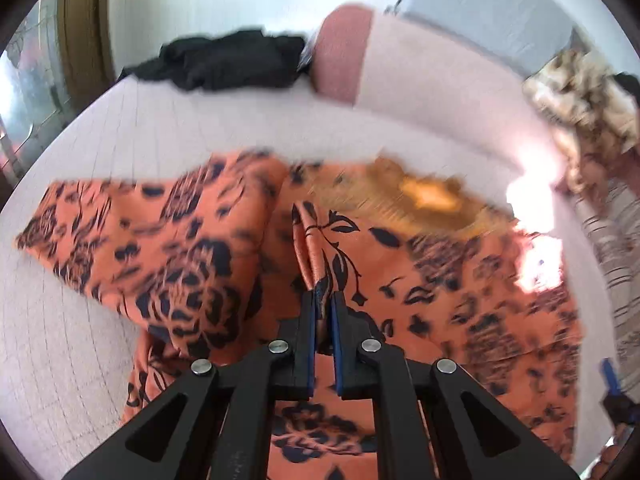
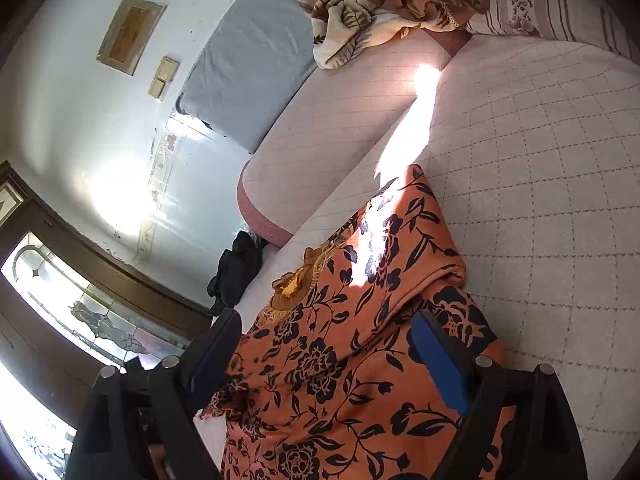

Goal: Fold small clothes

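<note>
an orange floral garment (image 1: 192,248) lies spread on a pale quilted bed (image 1: 132,128). the left gripper (image 1: 323,300) is closed, pinching a raised fold of the garment. the right gripper (image 2: 328,344) hovers wide open over the cloth, holding nothing. a black cloth (image 1: 232,60) lies at the far edge.

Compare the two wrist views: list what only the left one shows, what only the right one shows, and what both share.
Only the left wrist view: the left gripper shut on a pinched fold of the orange floral garment.

Only the right wrist view: the right gripper open over that garment, the framed picture on the wall, the stained-glass window.

Both: the garment, the quilted bed cover, the black clothing, the brown patterned blanket.
</note>
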`<control>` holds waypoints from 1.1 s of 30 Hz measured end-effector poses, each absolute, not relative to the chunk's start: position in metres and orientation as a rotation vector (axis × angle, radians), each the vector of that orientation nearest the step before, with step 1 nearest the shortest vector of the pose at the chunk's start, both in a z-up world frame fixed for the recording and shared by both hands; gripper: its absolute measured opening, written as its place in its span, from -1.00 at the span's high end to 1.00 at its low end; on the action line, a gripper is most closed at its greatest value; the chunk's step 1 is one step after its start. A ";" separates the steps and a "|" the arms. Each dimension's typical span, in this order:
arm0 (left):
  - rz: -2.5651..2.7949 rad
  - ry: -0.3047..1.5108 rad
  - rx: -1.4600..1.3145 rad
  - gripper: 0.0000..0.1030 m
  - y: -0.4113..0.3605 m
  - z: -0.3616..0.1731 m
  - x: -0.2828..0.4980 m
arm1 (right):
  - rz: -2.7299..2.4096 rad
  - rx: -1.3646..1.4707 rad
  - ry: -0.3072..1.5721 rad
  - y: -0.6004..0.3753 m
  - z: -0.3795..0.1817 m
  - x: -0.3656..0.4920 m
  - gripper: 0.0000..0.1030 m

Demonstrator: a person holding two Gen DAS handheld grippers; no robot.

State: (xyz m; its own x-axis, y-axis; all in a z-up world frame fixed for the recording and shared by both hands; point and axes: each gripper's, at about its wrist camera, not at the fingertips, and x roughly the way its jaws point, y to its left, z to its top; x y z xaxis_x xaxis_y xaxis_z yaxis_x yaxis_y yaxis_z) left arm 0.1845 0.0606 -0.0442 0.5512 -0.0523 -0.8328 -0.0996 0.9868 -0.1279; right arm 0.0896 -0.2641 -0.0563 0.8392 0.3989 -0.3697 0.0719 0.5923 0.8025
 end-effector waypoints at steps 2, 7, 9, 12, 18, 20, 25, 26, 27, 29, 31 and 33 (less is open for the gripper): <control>0.082 1.034 -0.184 0.87 0.073 -0.066 0.185 | 0.189 0.935 0.556 -0.268 -0.057 0.087 -0.73; 0.108 1.022 -0.161 0.87 0.084 -0.069 0.174 | 0.117 0.942 0.520 -0.289 -0.057 0.076 -0.75; 0.103 1.022 -0.152 0.87 0.082 -0.070 0.173 | 0.088 0.971 0.540 -0.300 -0.064 0.078 -0.76; 0.094 1.008 -0.121 0.87 0.075 -0.075 0.177 | 0.085 0.994 0.637 -0.308 -0.075 0.096 -0.78; 0.074 1.002 -0.123 0.87 0.072 -0.075 0.181 | 0.116 0.877 0.887 -0.307 -0.099 0.166 -0.75; 0.066 0.998 -0.120 0.87 0.075 -0.075 0.178 | 0.134 0.867 0.982 -0.302 -0.115 0.181 -0.69; 0.041 0.983 -0.118 0.86 0.080 -0.075 0.175 | 0.057 0.577 0.991 -0.273 -0.088 0.186 0.77; 0.037 0.982 -0.117 0.86 0.080 -0.075 0.175 | 0.008 0.439 0.974 -0.259 -0.081 0.184 0.77; 0.036 0.979 -0.113 0.86 0.081 -0.075 0.175 | -0.021 0.348 0.989 -0.249 -0.084 0.186 0.75; 0.034 0.977 -0.103 0.86 0.081 -0.075 0.175 | -0.032 0.313 1.064 -0.240 -0.106 0.190 0.54; 0.031 0.970 -0.090 0.86 0.080 -0.074 0.175 | -0.027 0.395 1.021 -0.253 -0.098 0.186 0.25; 0.029 0.959 -0.074 0.86 0.078 -0.075 0.174 | -0.070 0.486 0.940 -0.272 -0.081 0.180 -0.24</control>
